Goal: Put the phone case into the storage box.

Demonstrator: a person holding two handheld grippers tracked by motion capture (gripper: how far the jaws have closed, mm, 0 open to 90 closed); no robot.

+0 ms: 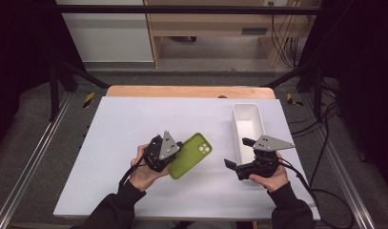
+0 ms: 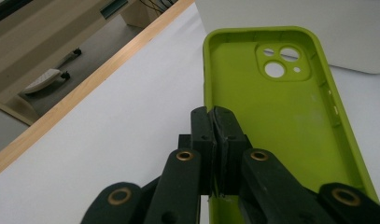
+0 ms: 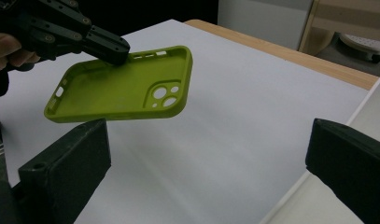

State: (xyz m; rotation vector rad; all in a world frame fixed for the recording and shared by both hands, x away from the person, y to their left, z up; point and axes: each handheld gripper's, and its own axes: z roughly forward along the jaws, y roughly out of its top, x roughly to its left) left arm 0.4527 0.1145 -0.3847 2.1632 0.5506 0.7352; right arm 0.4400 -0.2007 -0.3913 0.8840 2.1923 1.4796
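I am judging the main risk to be the green phone case (image 3: 120, 88) slipping or twisting out, because the left gripper (image 2: 214, 122) is pinching it only by one thin side wall while it is hanging clear above the white table (image 1: 134, 119). The left gripper's jaws are pressing together on that wall. I am keeping the right gripper (image 1: 239, 155) spread wide with nothing between its jaws, just beside the white bin (image 1: 249, 125).
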